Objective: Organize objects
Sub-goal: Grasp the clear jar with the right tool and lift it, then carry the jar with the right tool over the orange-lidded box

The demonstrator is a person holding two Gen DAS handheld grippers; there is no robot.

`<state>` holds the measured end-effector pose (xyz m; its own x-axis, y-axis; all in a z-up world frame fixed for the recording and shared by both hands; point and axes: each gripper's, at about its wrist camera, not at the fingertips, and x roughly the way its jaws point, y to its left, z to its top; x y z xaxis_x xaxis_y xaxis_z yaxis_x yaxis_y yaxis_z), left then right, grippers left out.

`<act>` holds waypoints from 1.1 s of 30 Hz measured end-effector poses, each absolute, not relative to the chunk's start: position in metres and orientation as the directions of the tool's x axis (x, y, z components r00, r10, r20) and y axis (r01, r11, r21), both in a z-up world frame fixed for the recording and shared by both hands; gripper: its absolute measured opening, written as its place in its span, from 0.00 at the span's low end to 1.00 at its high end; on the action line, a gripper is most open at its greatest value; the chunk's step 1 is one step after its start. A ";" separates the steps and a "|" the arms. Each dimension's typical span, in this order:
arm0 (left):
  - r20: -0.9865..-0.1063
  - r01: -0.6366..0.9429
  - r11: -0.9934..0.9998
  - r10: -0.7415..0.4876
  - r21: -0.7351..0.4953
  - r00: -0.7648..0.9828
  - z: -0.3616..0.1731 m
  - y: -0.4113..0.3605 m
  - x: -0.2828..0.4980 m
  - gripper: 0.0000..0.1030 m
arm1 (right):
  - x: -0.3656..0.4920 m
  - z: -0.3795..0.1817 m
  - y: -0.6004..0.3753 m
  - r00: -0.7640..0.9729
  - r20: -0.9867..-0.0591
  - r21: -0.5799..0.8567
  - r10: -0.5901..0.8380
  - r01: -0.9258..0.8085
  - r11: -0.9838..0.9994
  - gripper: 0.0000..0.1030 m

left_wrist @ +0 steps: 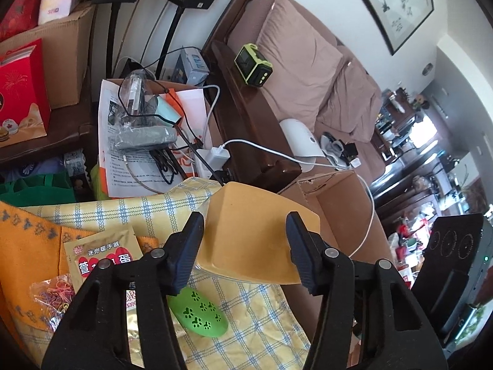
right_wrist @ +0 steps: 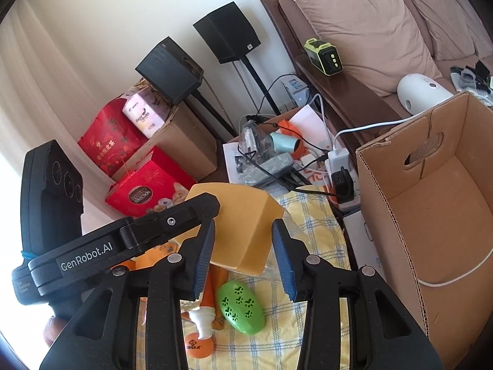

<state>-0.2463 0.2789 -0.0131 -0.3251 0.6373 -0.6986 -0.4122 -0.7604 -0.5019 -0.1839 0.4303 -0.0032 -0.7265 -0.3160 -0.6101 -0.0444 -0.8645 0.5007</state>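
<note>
Yellow dish (right_wrist: pixel 243 215), square and wrapped in clear plastic, is sitting tilted over the yellow checked cloth (left_wrist: pixel 246 333), at the cloth's far end. Both grippers are meeting on it.

Right gripper (right_wrist: pixel 245 225): fingers are standing narrowly apart, closing on the dish's near corner. The left pad is lying flat against one side. The right pad is pressing the crinkled plastic at the other side. Reading as clamped on the dish.

Left gripper (left_wrist: pixel 246 219): coming in from the left. The dish is sitting between its fingers, and the left pad is touching the dish's edge. The right finger is overlapping the dish face, so I cannot tell whether this pair is gripping. In the right wrist view one left finger is lying across the dish's top left edge.

Beneath the dish, on the cloth:
- green oval case (right_wrist: pixel 240 308) with paw-print holes, lying flat
- orange tube (right_wrist: pixel 206 311) just left of the case
- printed packet (left_wrist: pixel 101 252) and a bag of rubber bands (left_wrist: pixel 52 296), further left

Open cardboard box (right_wrist: pixel 431 200) is standing just right of the cloth. Nothing is showing on the part of its inside that is in view. A white cable (right_wrist: pixel 456 274) is hanging over its near wall.
</note>
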 end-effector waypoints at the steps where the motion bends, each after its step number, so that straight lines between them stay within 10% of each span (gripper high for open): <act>1: -0.689 -0.414 -0.753 0.647 -0.511 -0.327 -0.009 0.276 -0.244 0.50 | -0.182 -0.001 0.429 -0.731 -0.609 0.491 -0.308 -0.042 -0.870 0.38; 12: -0.594 -0.412 -0.722 0.692 -0.556 -0.411 0.056 0.217 -0.214 0.50 | -0.152 0.066 0.381 -0.783 -0.581 0.337 -0.225 0.020 -0.941 0.38; 33: -0.573 -0.160 -0.805 0.530 -0.571 -0.625 0.084 -0.023 -0.124 0.50 | -0.108 0.112 0.182 -0.679 -0.545 0.346 -0.492 0.353 -0.869 0.38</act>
